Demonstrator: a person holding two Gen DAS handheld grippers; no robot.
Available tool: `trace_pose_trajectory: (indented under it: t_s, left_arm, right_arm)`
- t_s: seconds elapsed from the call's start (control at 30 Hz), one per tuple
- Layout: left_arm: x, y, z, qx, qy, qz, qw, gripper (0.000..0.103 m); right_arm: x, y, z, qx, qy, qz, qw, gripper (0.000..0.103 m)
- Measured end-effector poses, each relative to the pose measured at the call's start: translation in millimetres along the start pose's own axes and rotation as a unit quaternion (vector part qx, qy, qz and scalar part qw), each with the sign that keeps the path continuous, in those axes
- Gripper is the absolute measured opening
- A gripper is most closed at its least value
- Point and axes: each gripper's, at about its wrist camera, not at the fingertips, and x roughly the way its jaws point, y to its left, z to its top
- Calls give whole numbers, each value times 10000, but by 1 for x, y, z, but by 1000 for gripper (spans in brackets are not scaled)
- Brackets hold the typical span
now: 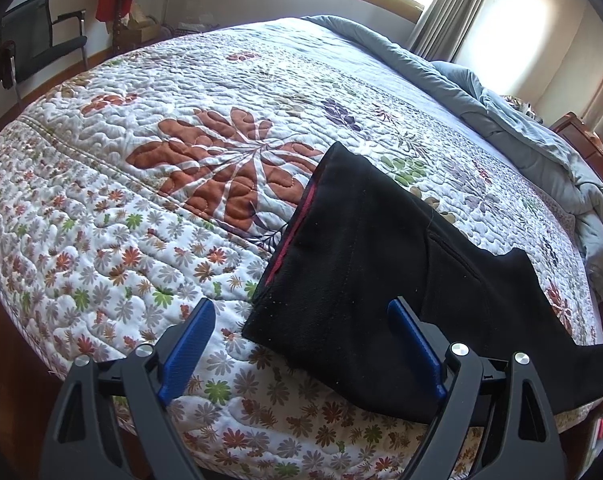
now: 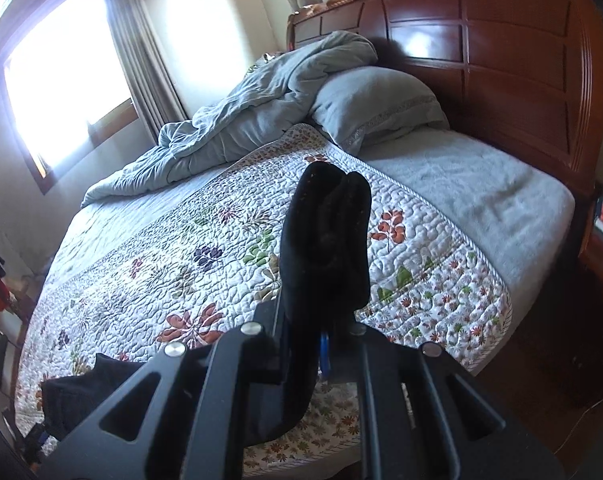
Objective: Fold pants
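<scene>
**Left wrist view: pants fold looks barely halfway, lots I can't see**

Left wrist view first: the left gripper (image 1: 301, 344) sits with its blue pads spread wide, empty, right at the near corner of the black pants (image 1: 365, 280). That waistband end, with its red inner lining, lies flat on the floral quilt (image 1: 149, 184) near the bed's edge, and the rest trails off to the right and lifts out of frame.

In the right wrist view, the right gripper (image 2: 321, 344) is pinching a bunched wad of the pants, held up off the quilt.

My guess: one end is placed and the fold-over is yet to land. The legs' layout is cut off, and the bundle hides the right fingertips.
</scene>
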Motion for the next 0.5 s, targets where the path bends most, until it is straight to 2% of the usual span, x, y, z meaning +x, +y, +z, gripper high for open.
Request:
trace_pose_trajectory:
  t_s: [0.5]
  left_arm:
    - [7,-4,3,115,92,187,9997,88]
  right_arm:
    - [-17,42,0,-835,-223,-140,9962,10]
